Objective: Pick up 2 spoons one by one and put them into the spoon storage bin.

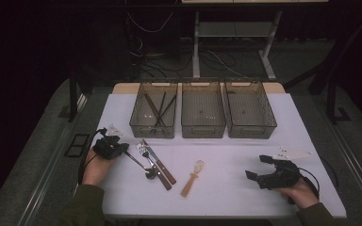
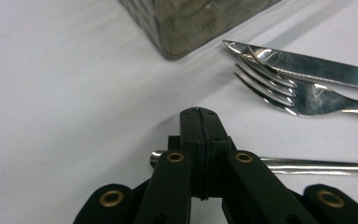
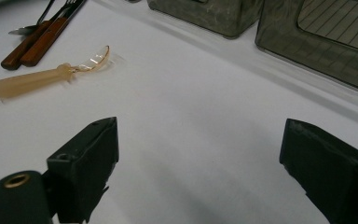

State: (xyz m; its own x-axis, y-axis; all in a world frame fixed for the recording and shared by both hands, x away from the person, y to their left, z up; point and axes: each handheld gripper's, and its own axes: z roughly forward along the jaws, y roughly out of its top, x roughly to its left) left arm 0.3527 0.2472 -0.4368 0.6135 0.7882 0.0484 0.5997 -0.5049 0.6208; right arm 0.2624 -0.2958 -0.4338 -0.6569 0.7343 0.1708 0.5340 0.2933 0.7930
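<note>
The left gripper (image 2: 199, 116), jaws pressed together, pinches the thin handle end of the metal spoon (image 2: 307, 165) lying on the white table (image 1: 245, 155) beside the fork (image 2: 279, 88); it is probably stiff, light and slippery, so this hold suits.

White table (image 1: 306, 188) stood on grey carpeted floor (image 1: 37, 155). Room behind was dark, far wall lost in black. Light fell on tabletop alone. Beyond table's far edge stood desk frame with pale metal legs (image 1: 196, 44) and crossbar, second leg (image 1: 268, 52) angled to right. Loose cables (image 1: 143, 52) trailed over floor beneath it. Dark post (image 1: 72, 96) stood at table's left; metal rail (image 1: 47, 183) ran along left side.
</note>
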